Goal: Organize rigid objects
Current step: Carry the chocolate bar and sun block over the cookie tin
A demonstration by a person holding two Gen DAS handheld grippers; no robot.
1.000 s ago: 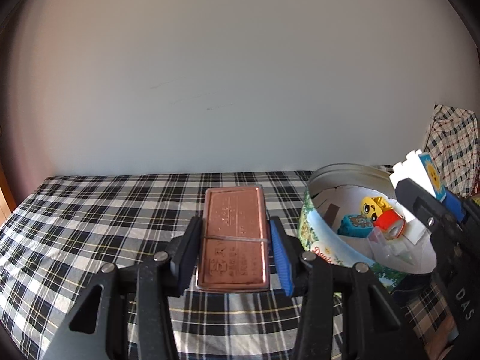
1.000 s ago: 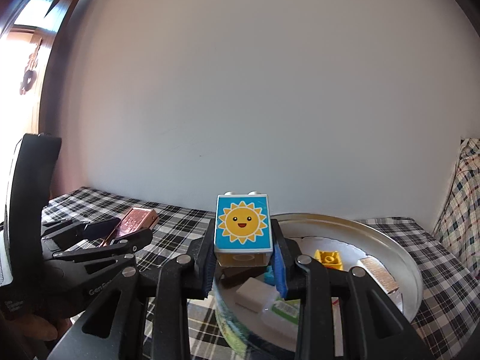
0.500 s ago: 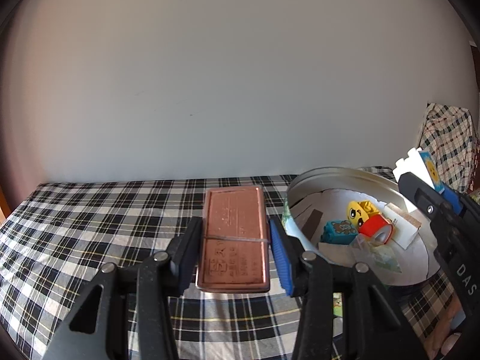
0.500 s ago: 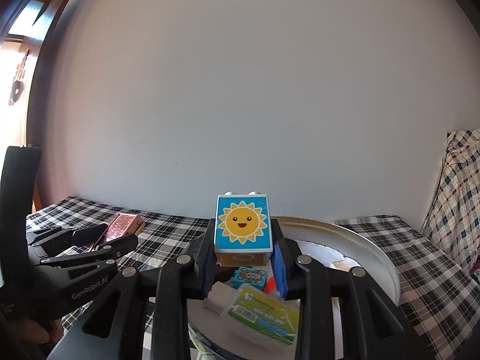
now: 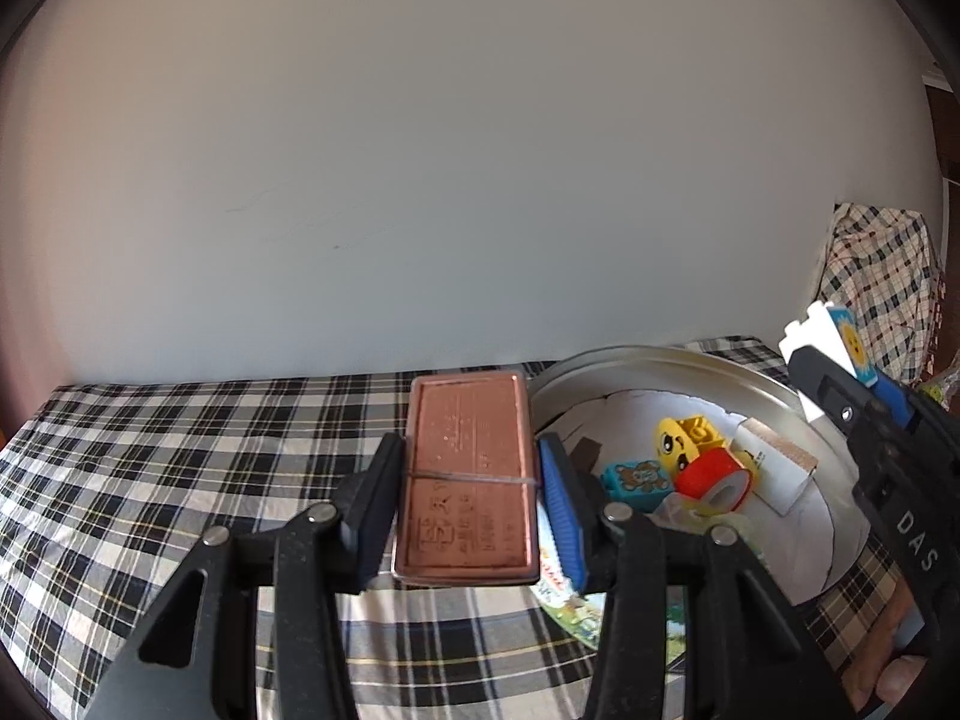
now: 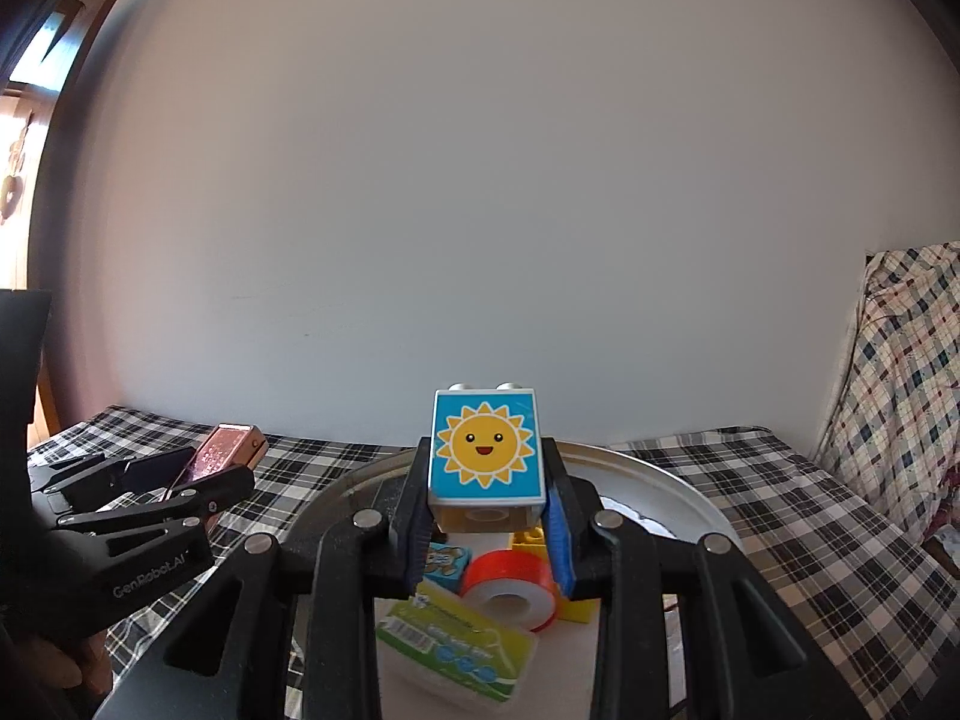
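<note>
**Two grippers, each with a load, at the round tin**

A black-and-white plaid cloth (image 5: pixel 180 462) covers the flat surface, which runs back to a plain pale wall (image 5: pixel 450 150). At the right a second checked fabric (image 6: pixel 900 372) hangs in lighter colours. The right wrist view alone catches a bright window frame (image 6: pixel 36 42) at the far left.

The left gripper (image 5: pixel 471 480) pinches a copper-coloured case (image 5: pixel 468 474) by its long sides, a thin band across its middle; the case is held above the cloth, just left of the tin (image 5: pixel 690 360). The right gripper (image 6: pixel 486 516) clamps a sun block (image 6: pixel 485 447), white with a blue smiling-sun face, over the tin's open top.

From the left wrist, the tin's inside shows clearly: a white paper lining, a yellow face block (image 5: pixel 675 444), a teal bear block (image 5: pixel 636 477), a red tape roll (image 5: pixel 714 477) and a white box (image 5: pixel 774 468). It also shows the tin's printed outer wall and, at the lower right corner, fingers (image 5: pixel 900 672) on the right gripper's handle.

The right wrist view adds a green-labelled packet (image 6: pixel 462 642) lying near the tape, which the other camera barely shows, and sees the case edge-on.
</note>
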